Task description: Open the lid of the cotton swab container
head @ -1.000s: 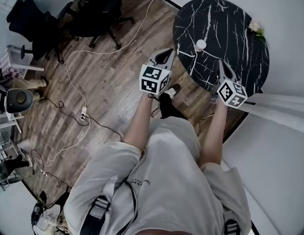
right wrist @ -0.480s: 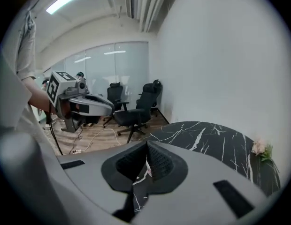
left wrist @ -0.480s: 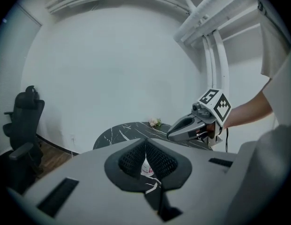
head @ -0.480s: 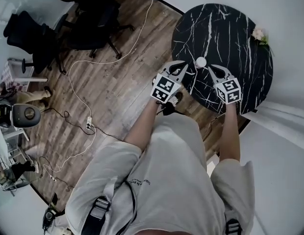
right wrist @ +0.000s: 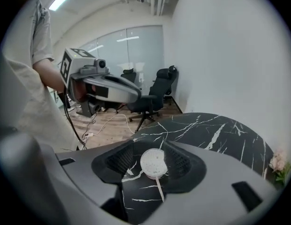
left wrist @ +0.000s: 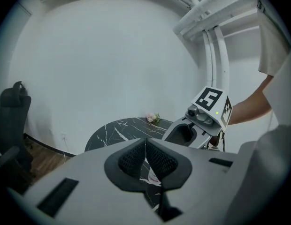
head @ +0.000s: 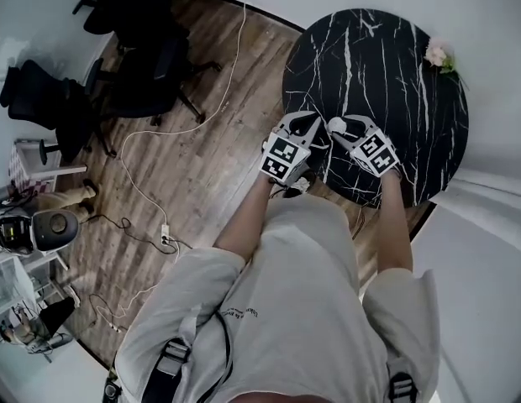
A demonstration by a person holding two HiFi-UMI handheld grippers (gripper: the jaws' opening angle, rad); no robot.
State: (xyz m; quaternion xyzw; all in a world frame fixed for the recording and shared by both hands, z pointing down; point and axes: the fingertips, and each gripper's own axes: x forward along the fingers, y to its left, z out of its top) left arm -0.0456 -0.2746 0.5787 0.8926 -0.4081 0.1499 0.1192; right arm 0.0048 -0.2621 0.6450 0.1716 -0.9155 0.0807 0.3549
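Observation:
A small round white cotton swab container (right wrist: pixel 152 162) stands on the black marble table (right wrist: pixel 216 135), near its front edge in the head view (head: pixel 334 124). My right gripper (right wrist: pixel 153 168) has the container between its jaws, which are opening; a gap shows between the pads and the lid. In the head view the right gripper (head: pixel 343 130) reaches it from the right. My left gripper (head: pixel 309 124) hovers just left of the container, apart from it, jaws shut with nothing between them (left wrist: pixel 145 150).
A small pink flower (head: pixel 437 54) lies at the table's far edge. Black office chairs (head: pixel 143 49) stand on the wooden floor to the left, with white cables (head: pixel 155 200) trailing across it. White walls sit behind the table.
Both grippers have moved forward over the table's edge and closed in on the container. The right jaws have parted and now stand either side of it.

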